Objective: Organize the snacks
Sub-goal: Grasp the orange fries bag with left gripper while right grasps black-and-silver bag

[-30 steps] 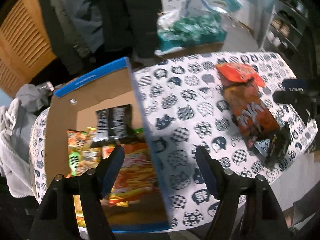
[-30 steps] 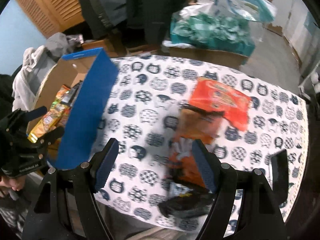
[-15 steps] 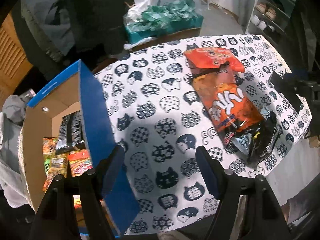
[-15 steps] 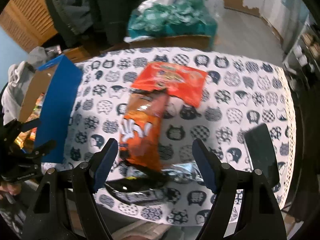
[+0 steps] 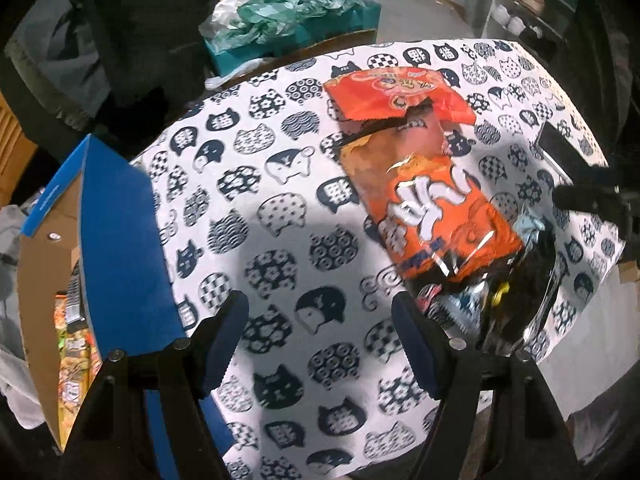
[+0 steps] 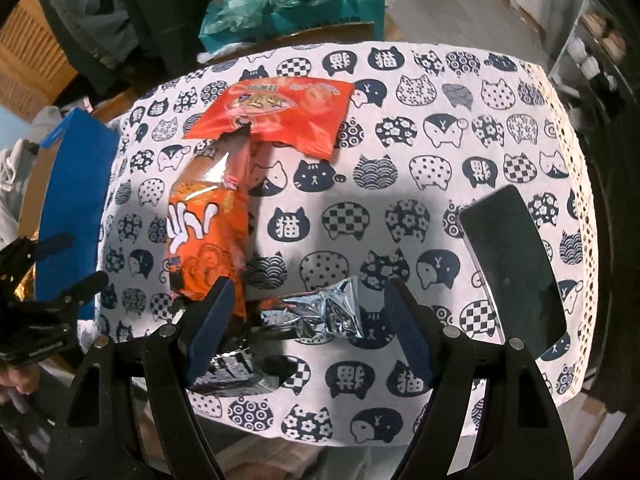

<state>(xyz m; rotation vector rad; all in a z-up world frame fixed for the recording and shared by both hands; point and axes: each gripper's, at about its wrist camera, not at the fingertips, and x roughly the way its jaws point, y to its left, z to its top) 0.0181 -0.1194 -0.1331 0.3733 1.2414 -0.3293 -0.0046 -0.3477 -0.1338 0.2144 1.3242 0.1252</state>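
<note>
On the table covered with a white cloth printed with navy cat faces (image 6: 420, 168), three snack bags lie in a chain. A flat red-orange foil packet (image 6: 276, 116) lies toward the far edge; a long orange crinkly snack bag with white lettering (image 6: 204, 236) overlaps its near end, and a dark, silver-lined foil bag (image 6: 316, 316) lies at the near edge, touching the orange bag's near end.

The right gripper (image 6: 308, 332) hangs over that dark bag with its blue-padded fingers spread wide, clamping nothing. The left gripper (image 5: 320, 348) hangs over bare cloth near the table's near edge, fingers likewise apart and empty.

At the table's left edge stands a blue-sided cardboard box (image 5: 120, 240) with colourful snack packets (image 5: 76, 344) inside. A black flat slab (image 6: 516, 276) lies by the right edge.
</note>
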